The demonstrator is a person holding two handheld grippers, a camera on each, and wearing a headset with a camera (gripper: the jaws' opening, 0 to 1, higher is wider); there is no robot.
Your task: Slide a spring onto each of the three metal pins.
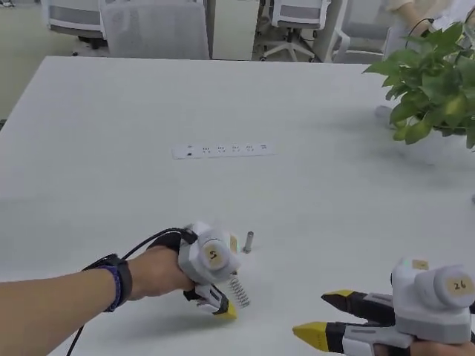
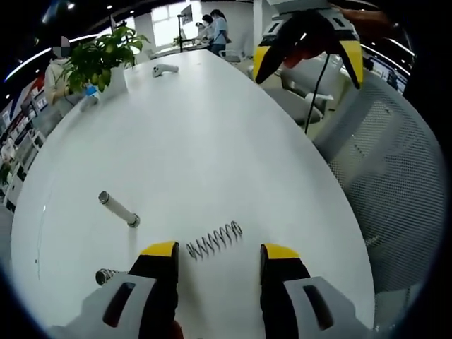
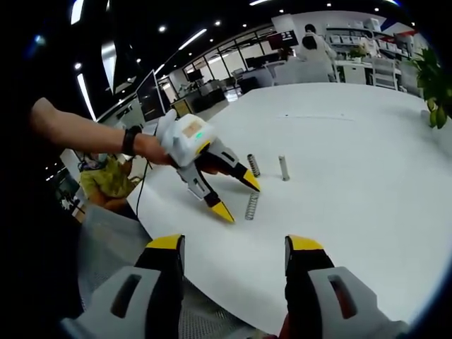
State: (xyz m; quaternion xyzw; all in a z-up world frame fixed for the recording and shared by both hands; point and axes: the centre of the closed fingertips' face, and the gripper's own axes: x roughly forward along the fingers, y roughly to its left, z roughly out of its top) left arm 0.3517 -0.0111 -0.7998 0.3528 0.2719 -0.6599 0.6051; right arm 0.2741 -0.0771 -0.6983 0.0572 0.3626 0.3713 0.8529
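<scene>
On table (image 2: pixel 212 141), spring (image 2: pixel 214 240) lies flat, axis crosswise before released left gripper (image 2: pixel 220 251); right gripper (image 3: pixel 234 243) released too.

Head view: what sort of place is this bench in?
Probably an open-plan office: a long white table with a socket strip, mesh office chairs beyond it, and a potted plant.

A round sticker (image 1: pixel 459 285) on the back of the right gripper (image 1: pixel 312 313) reads "26". A second sticker (image 1: pixel 213 256), on the left gripper (image 1: pixel 225 304), bears one digit, perhaps a 5, too blurred to be sure.
</scene>
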